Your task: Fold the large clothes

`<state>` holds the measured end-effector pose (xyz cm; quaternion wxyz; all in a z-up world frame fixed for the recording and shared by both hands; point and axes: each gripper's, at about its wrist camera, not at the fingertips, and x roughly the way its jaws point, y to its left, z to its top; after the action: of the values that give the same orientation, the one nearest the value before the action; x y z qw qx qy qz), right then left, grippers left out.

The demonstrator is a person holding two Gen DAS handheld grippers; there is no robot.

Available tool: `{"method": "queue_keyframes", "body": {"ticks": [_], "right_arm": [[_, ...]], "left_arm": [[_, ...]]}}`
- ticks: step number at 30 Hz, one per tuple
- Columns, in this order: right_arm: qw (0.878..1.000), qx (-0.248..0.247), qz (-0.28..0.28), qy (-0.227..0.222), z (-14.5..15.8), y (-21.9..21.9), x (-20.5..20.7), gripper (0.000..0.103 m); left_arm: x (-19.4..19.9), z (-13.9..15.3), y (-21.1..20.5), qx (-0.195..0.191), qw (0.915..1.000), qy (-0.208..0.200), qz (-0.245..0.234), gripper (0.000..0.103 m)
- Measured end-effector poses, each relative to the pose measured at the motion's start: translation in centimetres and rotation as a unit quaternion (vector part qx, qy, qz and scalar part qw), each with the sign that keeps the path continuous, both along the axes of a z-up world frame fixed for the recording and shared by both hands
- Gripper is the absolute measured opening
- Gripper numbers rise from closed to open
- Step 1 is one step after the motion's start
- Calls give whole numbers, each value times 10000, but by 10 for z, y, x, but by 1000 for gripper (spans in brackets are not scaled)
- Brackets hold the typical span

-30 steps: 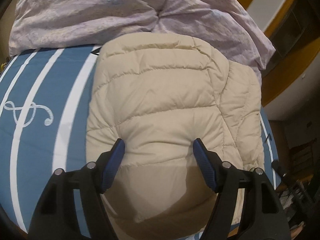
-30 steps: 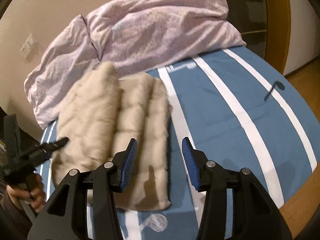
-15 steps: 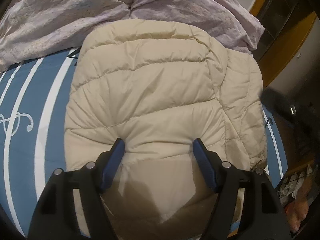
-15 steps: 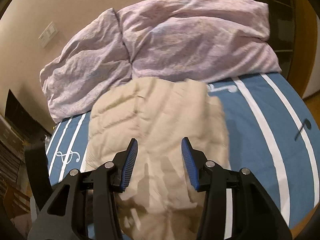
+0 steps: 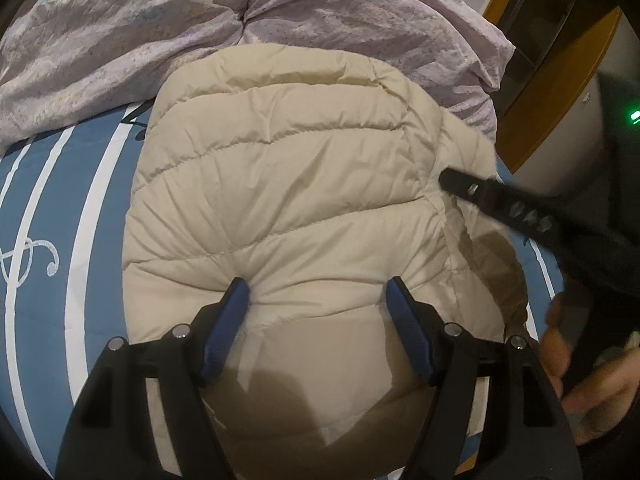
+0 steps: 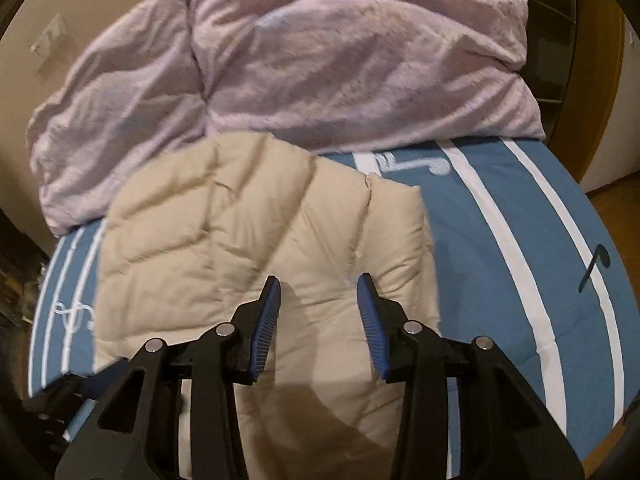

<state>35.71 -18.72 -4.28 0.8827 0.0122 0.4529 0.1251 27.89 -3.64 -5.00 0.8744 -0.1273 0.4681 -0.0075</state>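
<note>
Left wrist view first: my left gripper (image 5: 316,292) stands with its jaws wide apart, both blue tips pressed into the cream puffer jacket (image 5: 288,184), which bulges between them without being pinched. That jacket lies folded on the blue striped bedsheet (image 5: 52,216), its far edge against the lilac duvet (image 5: 160,24). Right of it, my right gripper (image 6: 318,292) hovers over the jacket's near part; its jaws have just been closing, a gap remains, and nothing is clamped between them.

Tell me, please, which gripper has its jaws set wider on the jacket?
The left gripper: its jaws stand wide, pressing into the jacket; the right gripper has been closing.
</note>
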Motion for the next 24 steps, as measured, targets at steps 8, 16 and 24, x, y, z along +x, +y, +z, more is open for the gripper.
{"method": "queue_keyframes", "body": {"ticks": [8, 16, 24], "right_arm": [[9995, -6, -171, 251, -31, -20, 9, 41], [9996, 24, -129, 263, -41, -21, 11, 41], [9996, 112, -132, 228, -45, -24, 13, 41]], "left_arm": [[8, 27, 9, -33, 9996, -292, -18, 70], [44, 50, 33, 328, 9967, -627, 404, 70], [71, 18, 38, 759, 9947, -307, 623, 70]]}}
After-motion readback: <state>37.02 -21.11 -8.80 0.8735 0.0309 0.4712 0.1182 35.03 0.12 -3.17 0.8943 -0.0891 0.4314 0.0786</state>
